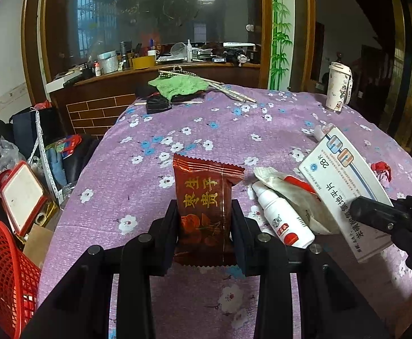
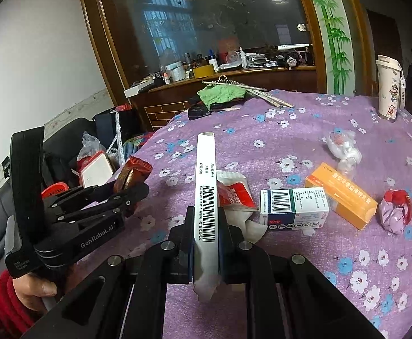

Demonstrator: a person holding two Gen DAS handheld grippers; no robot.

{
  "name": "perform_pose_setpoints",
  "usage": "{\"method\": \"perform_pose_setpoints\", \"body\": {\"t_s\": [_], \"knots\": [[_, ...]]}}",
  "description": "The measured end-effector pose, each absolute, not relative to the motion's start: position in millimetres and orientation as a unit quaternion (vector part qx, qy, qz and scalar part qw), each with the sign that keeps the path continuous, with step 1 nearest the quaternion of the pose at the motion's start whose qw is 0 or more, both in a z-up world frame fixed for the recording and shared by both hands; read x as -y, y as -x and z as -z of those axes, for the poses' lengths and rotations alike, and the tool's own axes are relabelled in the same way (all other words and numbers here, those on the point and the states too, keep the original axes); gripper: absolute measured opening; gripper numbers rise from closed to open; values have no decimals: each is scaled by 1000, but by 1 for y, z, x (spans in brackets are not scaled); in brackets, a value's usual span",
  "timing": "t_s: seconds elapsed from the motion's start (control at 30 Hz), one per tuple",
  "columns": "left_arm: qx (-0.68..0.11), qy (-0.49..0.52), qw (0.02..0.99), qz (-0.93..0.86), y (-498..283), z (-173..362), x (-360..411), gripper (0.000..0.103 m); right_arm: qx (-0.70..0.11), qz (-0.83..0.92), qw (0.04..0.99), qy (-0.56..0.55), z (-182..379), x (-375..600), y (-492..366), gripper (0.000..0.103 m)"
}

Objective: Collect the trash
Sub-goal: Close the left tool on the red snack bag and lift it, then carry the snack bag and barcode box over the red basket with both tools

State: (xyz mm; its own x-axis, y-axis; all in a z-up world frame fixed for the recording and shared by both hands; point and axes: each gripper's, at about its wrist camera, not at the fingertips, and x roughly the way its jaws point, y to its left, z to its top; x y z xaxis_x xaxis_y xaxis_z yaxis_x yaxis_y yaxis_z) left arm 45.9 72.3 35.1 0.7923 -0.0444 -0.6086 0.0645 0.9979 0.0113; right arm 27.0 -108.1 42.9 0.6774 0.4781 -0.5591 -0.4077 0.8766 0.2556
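My left gripper (image 1: 204, 220) is shut on a red-brown snack wrapper (image 1: 203, 195), held upright just above the purple flowered tablecloth (image 1: 206, 130). From the right wrist view the same gripper (image 2: 135, 193) sits at the table's left edge, a hand in a red sleeve behind it, with the wrapper (image 2: 133, 171) sticking out. My right gripper (image 2: 206, 226) is shut on a flat white medicine box (image 2: 206, 169) seen edge-on, barcode up. In the left wrist view that box (image 1: 344, 175) tilts over the table with the right gripper (image 1: 358, 212) on its lower end.
On the cloth lie a white spray bottle (image 1: 282, 220), a crumpled white-red packet (image 2: 234, 195), a white-green box (image 2: 293, 206), an orange box (image 2: 341, 195), crumpled plastic (image 2: 344, 147) and a red-purple wad (image 2: 395, 209). A red mesh basket (image 1: 2, 268) stands below the left edge. A tumbler (image 1: 338, 87) and green cloth (image 1: 177, 84) sit far back.
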Motion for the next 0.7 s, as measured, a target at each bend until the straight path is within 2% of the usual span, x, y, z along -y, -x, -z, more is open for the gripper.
{"method": "perform_pose_setpoints", "body": {"t_s": [0.7], "knots": [[-310, -44, 950, 16, -42, -33, -66, 33, -324, -233, 916, -49, -40, 108, -28, 14]]}}
